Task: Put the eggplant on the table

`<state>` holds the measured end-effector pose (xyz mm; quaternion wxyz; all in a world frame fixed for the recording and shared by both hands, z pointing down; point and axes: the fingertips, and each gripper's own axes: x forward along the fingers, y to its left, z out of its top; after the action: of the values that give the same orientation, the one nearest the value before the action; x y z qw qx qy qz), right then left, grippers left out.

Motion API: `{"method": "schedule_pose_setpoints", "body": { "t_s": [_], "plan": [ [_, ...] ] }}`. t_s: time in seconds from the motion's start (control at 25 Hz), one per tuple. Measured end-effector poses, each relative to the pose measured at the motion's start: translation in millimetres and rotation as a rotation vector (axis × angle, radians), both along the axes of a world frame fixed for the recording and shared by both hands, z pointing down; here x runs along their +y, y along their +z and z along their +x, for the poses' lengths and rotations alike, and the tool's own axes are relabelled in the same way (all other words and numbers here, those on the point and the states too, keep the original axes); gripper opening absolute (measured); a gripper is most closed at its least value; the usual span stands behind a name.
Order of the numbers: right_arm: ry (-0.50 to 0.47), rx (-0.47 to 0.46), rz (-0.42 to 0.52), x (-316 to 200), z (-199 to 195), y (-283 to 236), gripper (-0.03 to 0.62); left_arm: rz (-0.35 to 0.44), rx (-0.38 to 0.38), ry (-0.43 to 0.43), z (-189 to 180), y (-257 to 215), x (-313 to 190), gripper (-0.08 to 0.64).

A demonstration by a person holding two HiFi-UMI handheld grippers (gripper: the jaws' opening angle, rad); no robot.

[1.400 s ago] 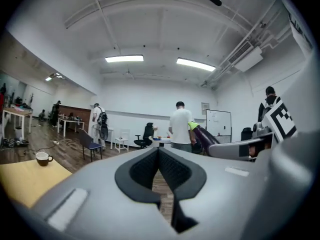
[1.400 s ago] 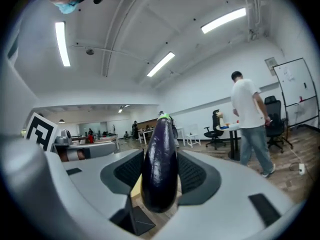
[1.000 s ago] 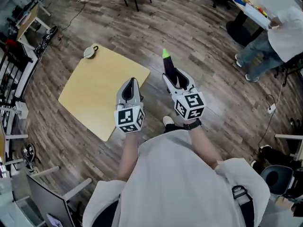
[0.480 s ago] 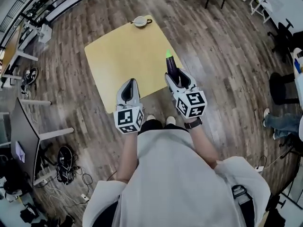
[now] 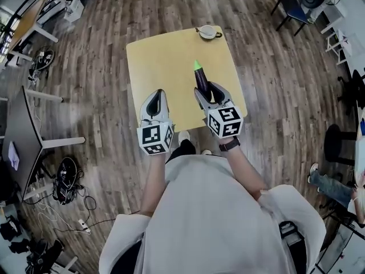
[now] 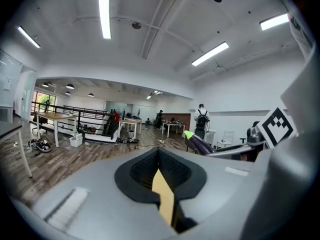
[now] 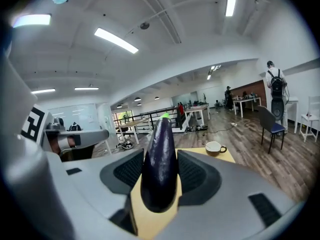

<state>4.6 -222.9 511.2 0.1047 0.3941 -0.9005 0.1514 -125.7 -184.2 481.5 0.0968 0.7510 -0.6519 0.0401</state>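
A dark purple eggplant (image 5: 200, 80) with a green tip sticks forward out of my right gripper (image 5: 204, 88), whose jaws are shut on its thick end. In the right gripper view the eggplant (image 7: 159, 161) stands between the black pads (image 7: 197, 173), above the yellow table (image 7: 150, 219). It hangs over the near part of the square yellow table (image 5: 159, 61). My left gripper (image 5: 155, 97) hovers beside it at the table's near edge, shut and empty. In the left gripper view (image 6: 160, 156) only a thin yellow sliver shows between the pads, and the eggplant (image 6: 202, 144) is off to the right.
A cup on a saucer (image 5: 208, 32) sits at the table's far edge, also visible in the right gripper view (image 7: 214, 147). Wooden floor surrounds the table. Desks and cables (image 5: 65, 176) lie to the left, chairs (image 5: 293, 1) to the upper right. A person (image 7: 275, 86) stands far off.
The view has swung so the yellow table now lies straight ahead. Both grippers have come over its near edge. The eggplant stays held in the right gripper.
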Motion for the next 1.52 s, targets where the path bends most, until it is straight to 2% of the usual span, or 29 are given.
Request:
{"method": "schedule_pose_setpoints", "body": {
  "t_s": [0.28,0.52,0.72,1.04,1.52],
  "plan": [
    [0.019,0.093,-0.093,-42,-27,42,0.212,-0.055,0.067,0.069,-19,30,-51,0.011],
    [-0.014,0.150,-0.161,-74,-24,77,0.212,-0.083,0.067,0.105,-6,52,-92,0.009],
    [0.016,0.162,-0.237,-120,-15,108,0.212,-0.126,0.075,0.133,8,59,-129,0.009],
    [0.044,0.237,-0.350,-184,1,175,0.212,-0.154,0.016,0.118,18,89,-172,0.009],
    [0.017,0.350,-0.445,-243,-14,249,0.212,-0.213,0.066,0.065,9,122,-199,0.009]
  ]
}}
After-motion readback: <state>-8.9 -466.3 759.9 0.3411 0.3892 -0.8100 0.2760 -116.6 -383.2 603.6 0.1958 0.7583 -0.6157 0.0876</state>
